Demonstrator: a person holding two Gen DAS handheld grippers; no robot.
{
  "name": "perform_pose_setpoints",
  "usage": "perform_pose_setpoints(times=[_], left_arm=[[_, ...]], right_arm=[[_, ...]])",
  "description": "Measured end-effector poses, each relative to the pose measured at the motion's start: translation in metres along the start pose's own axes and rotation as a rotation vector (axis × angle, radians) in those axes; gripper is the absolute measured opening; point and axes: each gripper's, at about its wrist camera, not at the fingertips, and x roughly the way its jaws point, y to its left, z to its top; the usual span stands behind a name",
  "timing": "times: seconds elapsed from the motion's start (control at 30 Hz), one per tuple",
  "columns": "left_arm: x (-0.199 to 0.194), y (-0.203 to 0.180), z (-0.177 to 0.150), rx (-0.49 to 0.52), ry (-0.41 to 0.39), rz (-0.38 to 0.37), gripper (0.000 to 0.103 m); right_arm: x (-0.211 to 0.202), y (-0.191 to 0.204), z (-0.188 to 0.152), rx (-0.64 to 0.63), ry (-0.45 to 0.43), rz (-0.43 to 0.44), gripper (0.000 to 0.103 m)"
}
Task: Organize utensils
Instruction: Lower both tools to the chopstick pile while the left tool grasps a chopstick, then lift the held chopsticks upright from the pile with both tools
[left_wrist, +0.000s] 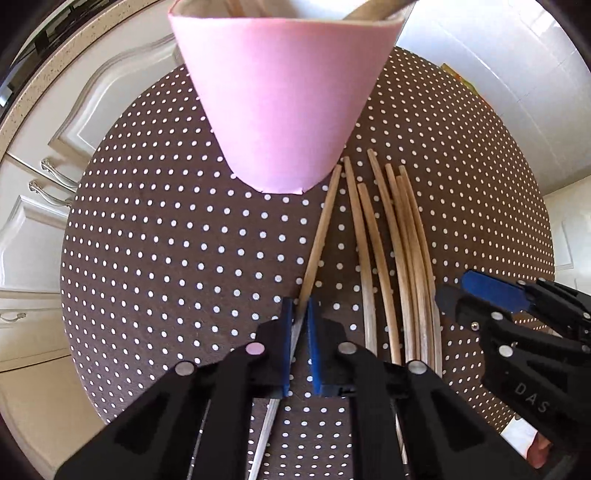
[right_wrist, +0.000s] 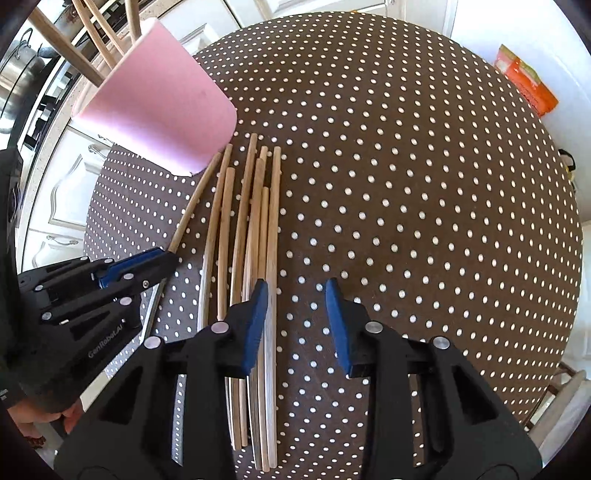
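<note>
The left tool is clenched on one chopstick beside the pink holder, likely for lifting; the right tool, released, straddles the chopstick bundle's edge on the bench.

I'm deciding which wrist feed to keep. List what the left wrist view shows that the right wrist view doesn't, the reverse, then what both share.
Only the left wrist view: the left gripper from above, its pads shut on a single chopstick.

Only the right wrist view: the orange packet at the table's far edge, a steel pot on the counter, and the right gripper open, one finger over the loose chopsticks.

Both: the pink cup holding utensils, and the dotted tablecloth.
</note>
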Motion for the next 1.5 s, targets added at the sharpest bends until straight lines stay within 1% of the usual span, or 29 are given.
perform_pose_setpoints(times=[0.07, 0.17, 0.27, 0.3, 0.37, 0.5, 0.57, 0.6, 0.73, 0.83, 0.9, 0.97, 1.0, 1.07, 1.13, 1.23, 1.33, 1.5], left_arm=[[0.003, -0.002, 0.002, -0.009, 0.002, -0.012, 0.009], [0.004, -0.008, 0.002, -0.009, 0.008, -0.016, 0.009], [0.008, -0.013, 0.005, -0.01, 0.015, -0.018, 0.009], [-0.002, -0.001, 0.001, -0.008, 0.017, -0.019, 0.009], [-0.003, 0.001, 0.0, -0.002, 0.018, -0.018, 0.009], [-0.003, 0.002, 0.001, 0.011, 0.016, -0.012, 0.009], [-0.003, -0.001, 0.0, 0.013, 0.016, -0.01, 0.009], [-0.003, -0.001, 0.001, 0.015, 0.018, -0.009, 0.009], [-0.002, -0.01, 0.003, 0.052, 0.033, 0.024, 0.009], [-0.002, -0.016, 0.004, 0.074, 0.028, 0.052, 0.008], [-0.003, -0.016, 0.003, 0.071, 0.016, 0.048, 0.008], [-0.004, -0.015, 0.001, 0.069, 0.006, 0.034, 0.007], [-0.004, -0.013, 0.0, 0.063, 0.001, 0.01, 0.007], [-0.007, -0.009, -0.006, 0.046, -0.012, -0.068, 0.006], [-0.011, -0.01, -0.012, 0.053, -0.035, -0.088, 0.005], [-0.02, -0.007, -0.022, 0.043, -0.069, -0.16, 0.005], [-0.028, -0.003, -0.028, 0.039, -0.093, -0.186, 0.005], [-0.053, 0.001, -0.04, 0.066, -0.181, -0.25, 0.005]], right_arm=[[0.002, 0.004, 0.003, -0.013, 0.007, -0.014, 0.029], [0.006, 0.011, 0.009, -0.023, 0.027, -0.023, 0.028], [0.01, 0.022, 0.013, -0.068, 0.048, -0.075, 0.026], [0.014, 0.029, 0.016, -0.067, 0.053, -0.081, 0.026], [0.016, 0.034, 0.017, -0.069, 0.061, -0.091, 0.026], [0.026, 0.065, 0.018, -0.114, 0.063, -0.154, 0.027], [0.032, 0.079, 0.017, -0.154, 0.073, -0.199, 0.026], [0.035, 0.083, 0.017, -0.159, 0.073, -0.206, 0.026], [0.038, 0.093, 0.017, -0.158, 0.086, -0.235, 0.011], [0.04, 0.085, 0.021, -0.141, 0.102, -0.212, 0.007], [0.041, 0.077, 0.024, -0.129, 0.105, -0.189, 0.006], [0.038, 0.069, 0.027, -0.09, 0.105, -0.145, 0.006], [0.036, 0.064, 0.028, -0.076, 0.105, -0.126, 0.006], [0.032, 0.053, 0.028, -0.028, 0.1, -0.072, 0.006], [0.023, 0.041, 0.025, 0.003, 0.089, -0.036, 0.006], [0.012, 0.031, 0.018, 0.032, 0.055, 0.003, 0.006], [-0.003, 0.027, 0.01, 0.054, 0.01, 0.047, 0.006], [-0.033, 0.028, 0.002, 0.027, -0.071, 0.09, 0.006]])
